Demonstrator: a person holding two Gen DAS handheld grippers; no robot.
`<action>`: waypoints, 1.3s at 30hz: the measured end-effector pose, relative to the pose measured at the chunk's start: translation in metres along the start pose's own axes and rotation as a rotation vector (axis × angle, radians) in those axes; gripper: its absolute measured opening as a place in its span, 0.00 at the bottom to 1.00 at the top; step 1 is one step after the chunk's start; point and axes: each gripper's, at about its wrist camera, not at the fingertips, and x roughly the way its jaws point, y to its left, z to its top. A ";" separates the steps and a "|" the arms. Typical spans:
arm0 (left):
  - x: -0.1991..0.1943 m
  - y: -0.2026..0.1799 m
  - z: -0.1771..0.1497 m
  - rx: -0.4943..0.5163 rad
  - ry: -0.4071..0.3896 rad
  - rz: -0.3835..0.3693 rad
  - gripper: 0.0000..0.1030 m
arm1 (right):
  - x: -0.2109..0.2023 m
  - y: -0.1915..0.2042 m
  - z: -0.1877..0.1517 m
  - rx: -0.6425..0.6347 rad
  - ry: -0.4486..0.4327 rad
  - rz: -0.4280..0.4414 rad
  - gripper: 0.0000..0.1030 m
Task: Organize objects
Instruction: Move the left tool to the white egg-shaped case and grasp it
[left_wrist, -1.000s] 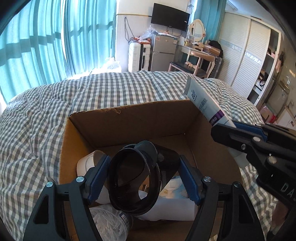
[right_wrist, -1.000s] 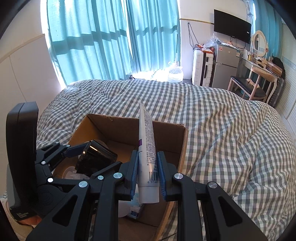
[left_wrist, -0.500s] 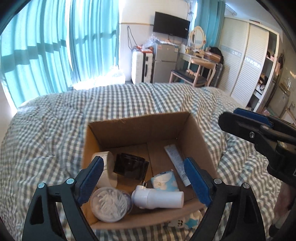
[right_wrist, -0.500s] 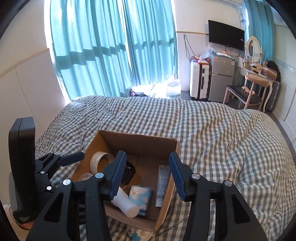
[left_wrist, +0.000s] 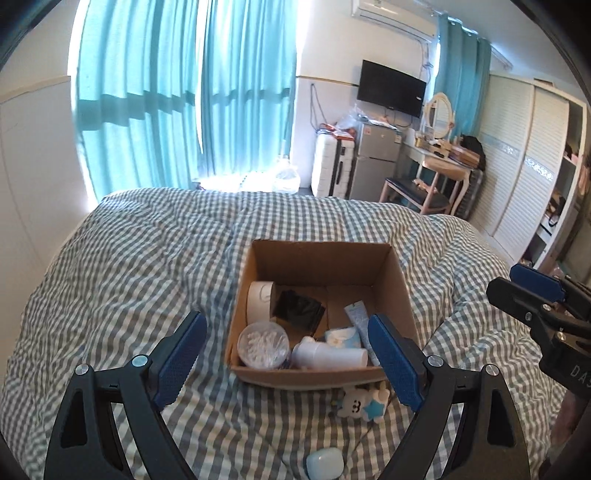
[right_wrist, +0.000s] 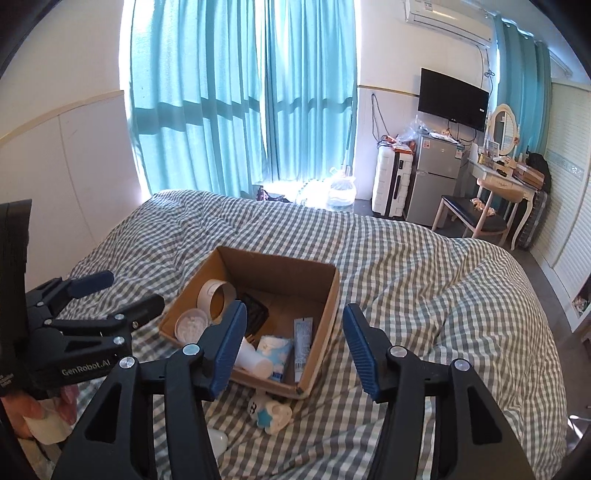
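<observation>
My left gripper (left_wrist: 286, 354) and right gripper (right_wrist: 295, 345) hang spread, holding nothing, above the loaded box (left_wrist: 325, 376). Next I'd collect the 2 items beside it: star toy (left_wrist: 364, 404), probably a case (left_wrist: 325, 463).

One cardboard box (left_wrist: 317, 376) holds six items: one tape roll (left_wrist: 259, 301), black jar (left_wrist: 298, 309), swab tub (left_wrist: 263, 344), white bottle (left_wrist: 328, 357), tissue pack (left_wrist: 342, 338), tube (left_wrist: 359, 320). Two items lie outside: one plush toy (left_wrist: 364, 403), one small case (left_wrist: 324, 462).

Open cardboard box (left_wrist: 317, 374) on the bed — toiletries inside.
</observation>
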 end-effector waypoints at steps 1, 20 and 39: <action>-0.001 0.000 -0.006 -0.001 0.002 0.012 0.89 | 0.000 0.000 -0.006 -0.005 0.008 0.002 0.53; 0.075 -0.014 -0.145 0.055 0.273 0.030 0.89 | 0.088 -0.009 -0.116 0.050 0.237 0.056 0.54; 0.097 -0.042 -0.186 0.176 0.374 -0.061 0.41 | 0.105 -0.013 -0.129 0.081 0.307 0.026 0.54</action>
